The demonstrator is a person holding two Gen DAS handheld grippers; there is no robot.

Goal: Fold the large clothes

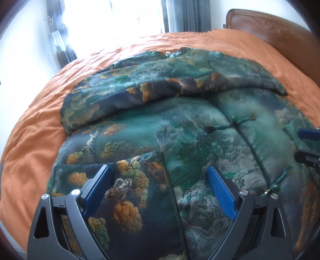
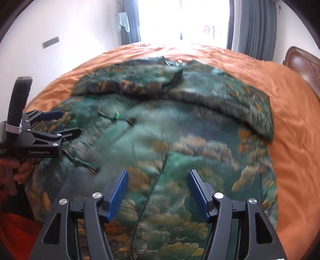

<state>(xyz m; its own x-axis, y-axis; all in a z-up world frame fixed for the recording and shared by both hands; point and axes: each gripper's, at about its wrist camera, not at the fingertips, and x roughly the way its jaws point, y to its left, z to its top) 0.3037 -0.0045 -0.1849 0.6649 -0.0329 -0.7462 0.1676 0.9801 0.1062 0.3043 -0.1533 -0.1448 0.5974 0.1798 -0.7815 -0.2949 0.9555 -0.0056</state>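
Sleeves were seen folded across the printed jacket [image 1: 180, 124] on the bed [image 1: 30, 160]; body folds remained. Left gripper [image 1: 160, 176] and right gripper [image 2: 158, 180] were spread, empty.

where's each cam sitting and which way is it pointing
Left wrist: on the left tool, angled down over the green printed garment on the orange bedspread, toward the window; its own open fingers show, and the right tool's tips at the right edge.
Right wrist: on the right tool, same downward angle and heading; its open fingers show, plus the person's hand holding the left tool.
Shared: garment, bedspread, window, headboard, curtains.
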